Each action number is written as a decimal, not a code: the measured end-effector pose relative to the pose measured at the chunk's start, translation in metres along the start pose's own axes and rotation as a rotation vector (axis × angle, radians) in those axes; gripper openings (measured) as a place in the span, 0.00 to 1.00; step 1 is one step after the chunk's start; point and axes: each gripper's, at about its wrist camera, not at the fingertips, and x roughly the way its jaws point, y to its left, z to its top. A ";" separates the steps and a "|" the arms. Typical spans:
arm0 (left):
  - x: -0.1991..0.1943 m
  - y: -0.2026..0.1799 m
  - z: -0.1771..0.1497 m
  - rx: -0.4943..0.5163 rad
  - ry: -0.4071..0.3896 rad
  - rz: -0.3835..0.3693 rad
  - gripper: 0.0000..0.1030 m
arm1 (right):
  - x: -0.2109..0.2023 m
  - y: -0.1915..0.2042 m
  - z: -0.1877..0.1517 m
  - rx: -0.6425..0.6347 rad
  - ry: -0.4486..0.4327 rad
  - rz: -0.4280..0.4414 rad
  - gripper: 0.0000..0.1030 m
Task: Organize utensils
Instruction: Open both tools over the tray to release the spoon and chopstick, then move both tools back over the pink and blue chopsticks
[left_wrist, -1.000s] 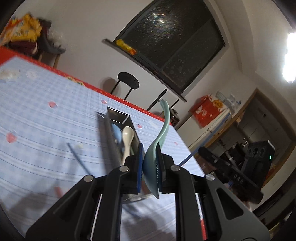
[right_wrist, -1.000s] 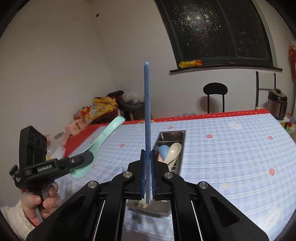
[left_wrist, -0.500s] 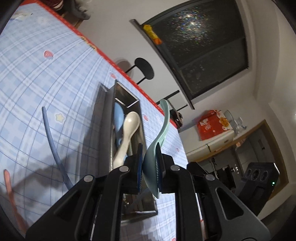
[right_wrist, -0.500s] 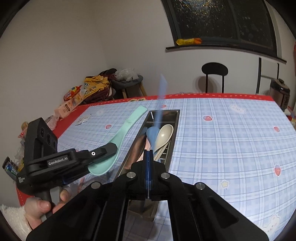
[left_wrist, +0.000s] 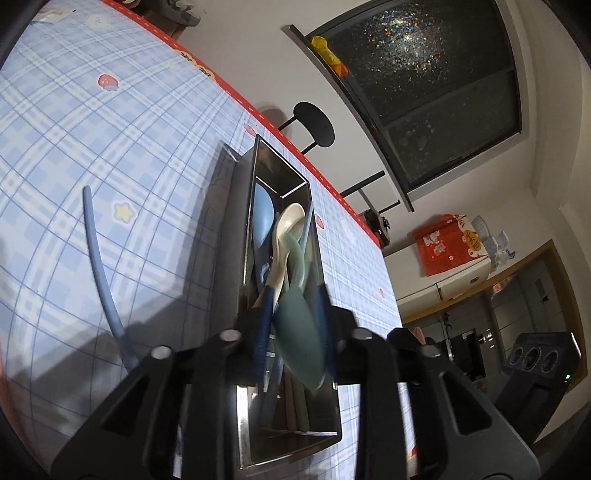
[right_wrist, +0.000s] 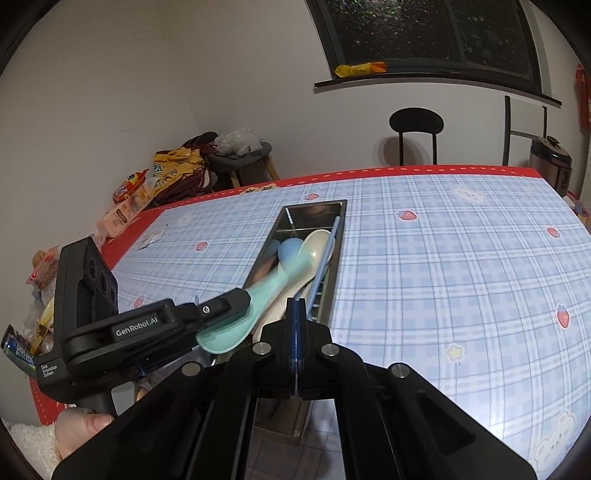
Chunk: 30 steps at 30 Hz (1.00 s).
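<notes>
A long steel tray (left_wrist: 236, 229) (right_wrist: 338, 214) lies on the checked tablecloth and holds a blue spoon (left_wrist: 262, 218) (right_wrist: 290, 248) and a cream spoon (left_wrist: 286, 229) (right_wrist: 317, 243). My left gripper (left_wrist: 293, 332) (right_wrist: 236, 306) is open over the tray's near end; the mint green spoon (left_wrist: 299, 343) (right_wrist: 255, 306) sits blurred between its parted fingers, tipping into the tray. My right gripper (right_wrist: 297, 332) has its fingers close together on the end of a blue chopstick (right_wrist: 325, 258) that leans into the tray along its right wall.
A second blue chopstick (left_wrist: 99, 266) lies on the cloth left of the tray. A black chair (right_wrist: 415, 125) stands beyond the far table edge. Snack bags (right_wrist: 177, 170) are piled off the table's left corner. A rice cooker (right_wrist: 550, 158) stands at the far right.
The left gripper came down over the tray and opened, and the mint spoon is dropping in. The right gripper tilted the blue chopstick from upright down into the tray.
</notes>
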 end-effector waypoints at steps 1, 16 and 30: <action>-0.001 -0.002 0.000 0.011 -0.002 -0.005 0.27 | -0.002 -0.001 -0.001 0.001 -0.002 -0.007 0.01; -0.114 -0.025 0.007 0.366 -0.108 0.129 0.76 | -0.043 0.034 -0.046 -0.053 -0.068 -0.024 0.50; -0.165 0.010 -0.049 0.590 0.047 0.368 0.70 | 0.002 0.086 -0.095 -0.243 0.157 -0.004 0.24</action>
